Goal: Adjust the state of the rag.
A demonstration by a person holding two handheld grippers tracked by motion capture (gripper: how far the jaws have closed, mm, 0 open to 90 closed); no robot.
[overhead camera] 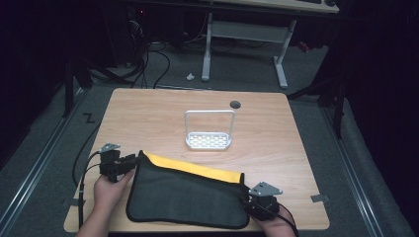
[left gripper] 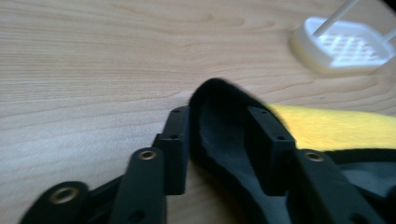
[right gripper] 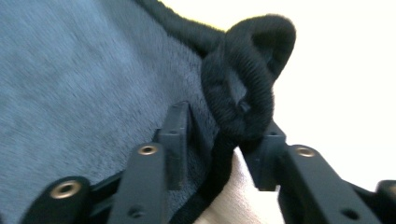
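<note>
Lying folded on desk (overhead camera: 276, 148): grey cloth (overhead camera: 188, 195), yellow lining, black trim. Left tool (overhead camera: 129, 160) pinching left corner; right tool (overhead camera: 245, 195) pinching right corner. White rack (overhead camera: 208, 140) behind.

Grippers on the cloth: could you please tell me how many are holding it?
2. The left gripper pinches the cloth's far-left corner; the right gripper clamps its right corner, near the table's front edge.

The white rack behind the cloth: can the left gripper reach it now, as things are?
Probably not yet. The left gripper is shut on the cloth's corner, so it must release first. Beyond that, bare table lies between it and the white rack.
</note>
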